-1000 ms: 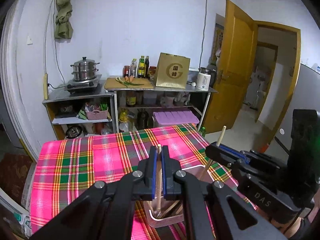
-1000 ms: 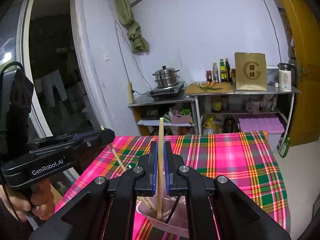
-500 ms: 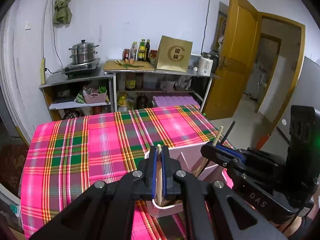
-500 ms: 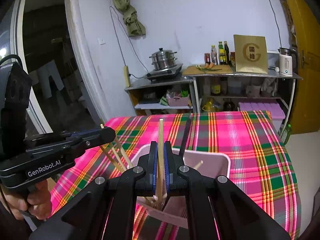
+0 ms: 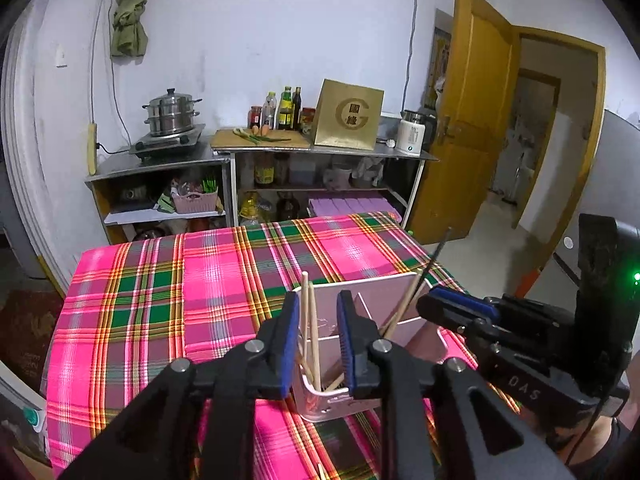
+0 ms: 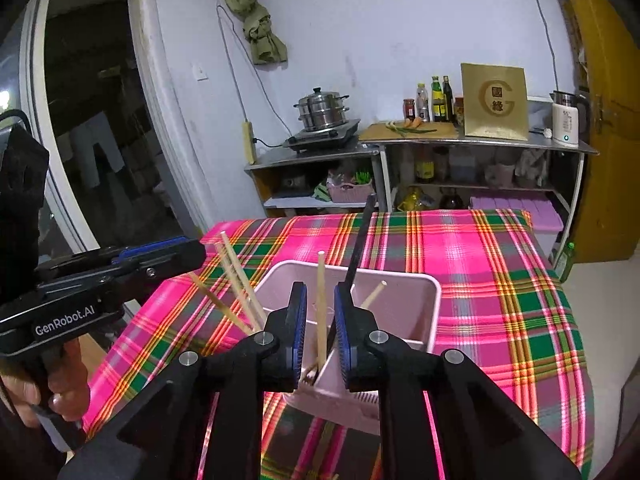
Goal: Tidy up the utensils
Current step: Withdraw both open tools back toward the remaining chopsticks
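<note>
A pink divided utensil holder [image 5: 396, 292] [image 6: 404, 284] stands on the plaid tablecloth near the table's front edge. Several wooden chopsticks [image 5: 313, 332] [image 6: 321, 304] and a black chopstick [image 6: 358, 248] stand in its compartments. My left gripper [image 5: 318, 340] is open just above the holder's near compartment, with wooden chopsticks standing loose between its pads. My right gripper [image 6: 320, 320] is open over the holder, with one wooden chopstick standing free between its pads. Each gripper also shows from the side in the other's view, the right [image 5: 460, 308] and the left [image 6: 160, 254].
The pink-and-green plaid table [image 5: 200, 280] stretches away behind the holder. Beyond it stand metal shelves [image 5: 256, 160] with a steamer pot, bottles, a gold box and a kettle. A yellow door [image 5: 472, 120] is open at the right.
Both grippers have lowered toward the holder and opened, letting go of the wooden chopsticks they held. The chopsticks now stand in the holder.
</note>
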A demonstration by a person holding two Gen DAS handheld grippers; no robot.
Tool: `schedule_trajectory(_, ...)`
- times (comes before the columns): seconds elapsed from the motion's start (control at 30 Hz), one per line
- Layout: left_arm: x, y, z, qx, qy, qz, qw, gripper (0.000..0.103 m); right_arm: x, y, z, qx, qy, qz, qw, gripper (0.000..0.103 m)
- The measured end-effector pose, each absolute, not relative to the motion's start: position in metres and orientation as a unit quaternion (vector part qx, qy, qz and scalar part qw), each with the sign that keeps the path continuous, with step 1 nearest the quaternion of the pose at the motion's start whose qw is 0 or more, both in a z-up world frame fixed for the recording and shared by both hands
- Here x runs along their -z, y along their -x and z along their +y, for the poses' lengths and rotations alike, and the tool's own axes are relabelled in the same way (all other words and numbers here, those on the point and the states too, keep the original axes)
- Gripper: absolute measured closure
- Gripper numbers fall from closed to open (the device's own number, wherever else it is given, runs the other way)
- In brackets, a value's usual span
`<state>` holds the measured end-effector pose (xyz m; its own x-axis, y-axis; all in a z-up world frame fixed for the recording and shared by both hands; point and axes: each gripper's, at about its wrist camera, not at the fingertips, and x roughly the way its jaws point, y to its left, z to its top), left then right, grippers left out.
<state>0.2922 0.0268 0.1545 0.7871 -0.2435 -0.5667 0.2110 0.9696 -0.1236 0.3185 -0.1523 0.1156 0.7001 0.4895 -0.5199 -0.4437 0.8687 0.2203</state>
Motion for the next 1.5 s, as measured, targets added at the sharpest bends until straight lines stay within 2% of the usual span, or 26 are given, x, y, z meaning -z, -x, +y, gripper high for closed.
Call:
schedule_trajectory(0.33,-0.156,-0.232,0.03,0.12,0.032,0.275,0.953,0.078,-0.127,-0.259,-0.178,-0.252,-0.026,0.26,0.932,0.087)
schedule_trajectory(0.57,-0.129,-0.182,0.034,0.117,0.039,0.271,0.954,0.078,-0.114,-0.203,-0.199,-0.247,-0.017,0.256,0.934,0.087)
schedule_trajectory(1.0,-0.059,-0.122,0.035,0.107,0.06,0.318,0.94,0.078,-0.061,-0.143,-0.234,-0.229,-0.039,0.296,0.927,0.087)
schedule_trajectory(1.5,-0.026,-0.107,0.021,0.115,0.059,0.354,0.926,0.078,-0.033,-0.127,-0.25,-0.214,-0.05,0.323,0.92,0.087)
